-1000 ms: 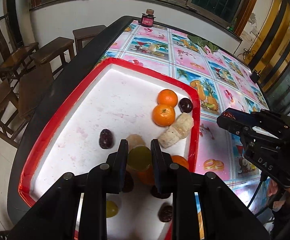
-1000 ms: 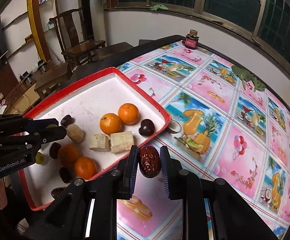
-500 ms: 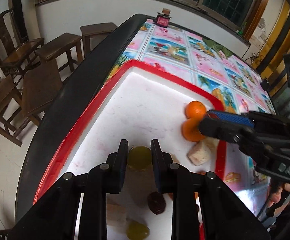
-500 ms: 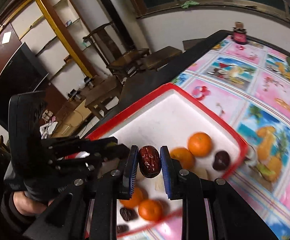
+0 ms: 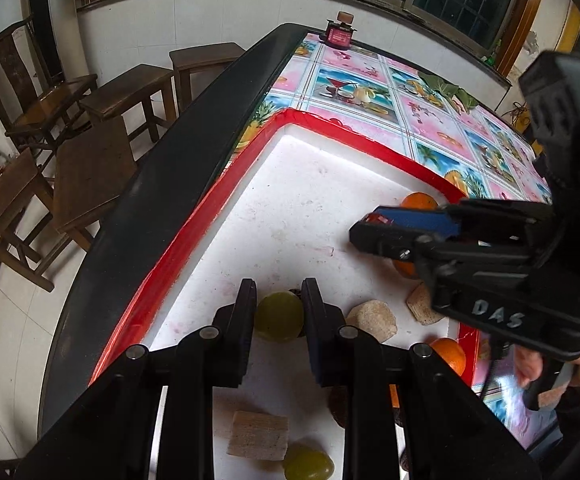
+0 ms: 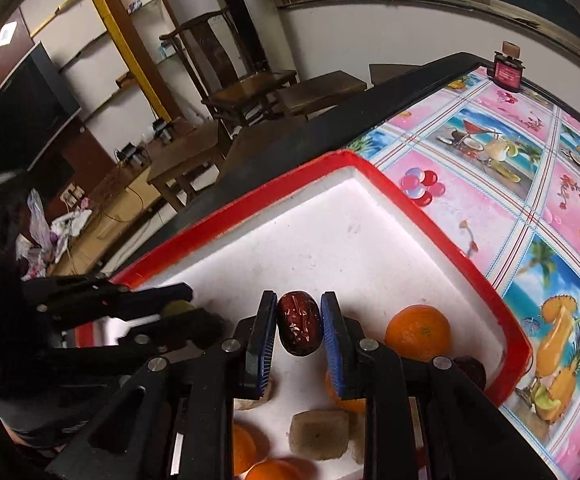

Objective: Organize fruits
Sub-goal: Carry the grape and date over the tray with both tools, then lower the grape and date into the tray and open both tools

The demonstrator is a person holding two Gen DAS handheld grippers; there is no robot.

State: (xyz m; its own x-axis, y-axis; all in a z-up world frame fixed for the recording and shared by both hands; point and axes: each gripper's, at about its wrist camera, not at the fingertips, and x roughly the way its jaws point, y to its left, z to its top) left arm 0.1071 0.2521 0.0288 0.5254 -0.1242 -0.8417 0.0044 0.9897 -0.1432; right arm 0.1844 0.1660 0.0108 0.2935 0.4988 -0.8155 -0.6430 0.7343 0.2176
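Observation:
A white tray with a red rim [image 5: 194, 216] [image 6: 386, 188] lies on the table. My left gripper [image 5: 279, 312] is shut on a green grape [image 5: 280, 316] low over the tray's near left part. My right gripper [image 6: 299, 322] is shut on a dark red date [image 6: 299, 322] and holds it above the tray's middle; it also shows in the left wrist view [image 5: 374, 228]. In the tray lie oranges [image 6: 417, 332] [image 5: 448, 354], beige cut chunks [image 5: 372, 320] [image 6: 318, 426], another green grape [image 5: 308, 465] and dark dates, partly hidden by the grippers.
The table has a fruit-print cloth [image 6: 530, 184] and a black edge [image 5: 162, 168]. A small dark red jar [image 5: 340, 34] stands at its far end. Wooden stools and chairs [image 5: 90, 136] stand beside the table on the left.
My right gripper has moved left with the date, from over the tablecloth to over the tray. My left gripper, still holding the grape, has shifted toward the tray's left side and lower.

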